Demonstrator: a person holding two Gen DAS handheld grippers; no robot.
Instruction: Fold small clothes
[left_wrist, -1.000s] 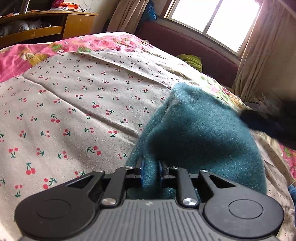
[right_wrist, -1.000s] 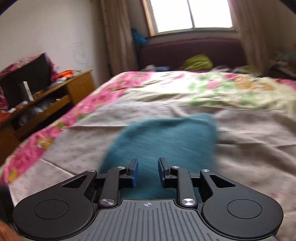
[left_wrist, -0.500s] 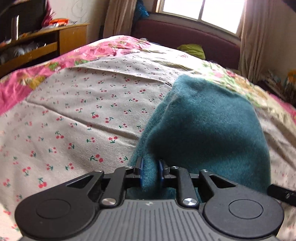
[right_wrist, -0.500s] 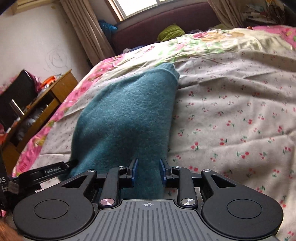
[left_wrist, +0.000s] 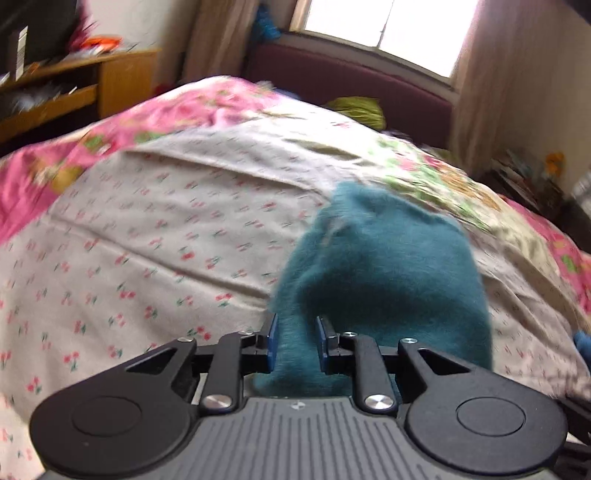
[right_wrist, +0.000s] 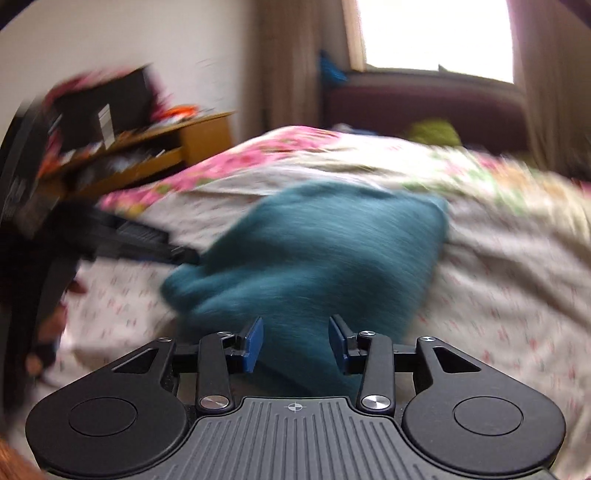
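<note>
Two views, both blurred by motion.
Bed (left_wrist: 155, 236): cherry-print sheet fills each view, with a pink floral quilt toward 11 o'clock; window and dark headboard at 12.
Desk (right_wrist: 177, 147): wooden, cluttered, at 10 o'clock in the right view, well apart from the work.
Garment (left_wrist: 388, 273): teal fuzzy knit, small, lying on the sheet from the centre toward 1 o'clock in the left view; its near end rises into the fingers at 6 o'clock. In the right view it (right_wrist: 325, 251) spreads from the centre out to 2 o'clock.
Left gripper (left_wrist: 295, 343): jaws narrow, pinching a bunched near corner of the garment between the blue pads (left_wrist: 272, 341). Its black body also shows at 9 o'clock in the right view, reaching to the cloth's left edge.
Right gripper (right_wrist: 295, 345): jaws stand wide, cloth between them but touching neither pad as far as the blur allows.
Change: half a second ago the right jaws were near-closed at this edge; now they are spread, while the left pinch matches the earlier frames. The far end looks more rumpled than before.
Meaning: probably the right side has let go, so this fold is being laid down or regripped; the left corner still needs releasing and the cloth smoothing.
Risk: one-sided hold may drag the knit askew.
</note>
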